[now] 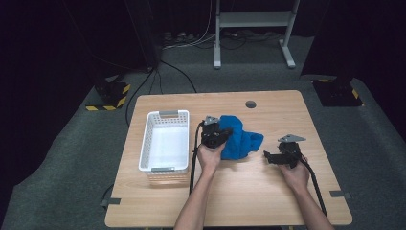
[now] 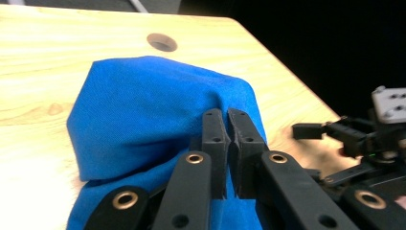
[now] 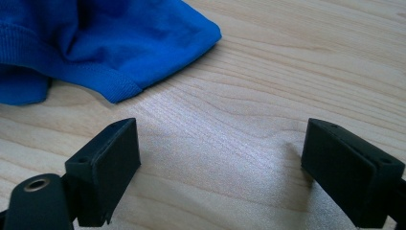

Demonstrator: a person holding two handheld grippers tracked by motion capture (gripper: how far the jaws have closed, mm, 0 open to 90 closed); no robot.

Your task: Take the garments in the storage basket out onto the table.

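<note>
A crumpled blue cloth (image 1: pixel 243 140) lies in the middle of the wooden table (image 1: pixel 268 191). My left gripper (image 1: pixel 226 131) is shut on a raised fold of it; in the left gripper view the two jaws (image 2: pixel 227 117) press together with blue cloth (image 2: pixel 143 105) pinched between them and bunched up behind. My right gripper (image 1: pixel 268 155) rests low over the table to the right of the cloth, pointing left toward it. Its jaws (image 3: pixel 220 143) stand wide open over bare wood, with a hemmed corner of the cloth (image 3: pixel 110 43) lying just beyond them.
A white slotted basket (image 1: pixel 146 139) stands on the table's left side, close to my left hand. A round cable hole (image 1: pixel 250 104) sits near the far edge. Beyond the table are a grey carpet, cables and a metal stand (image 1: pixel 253 21).
</note>
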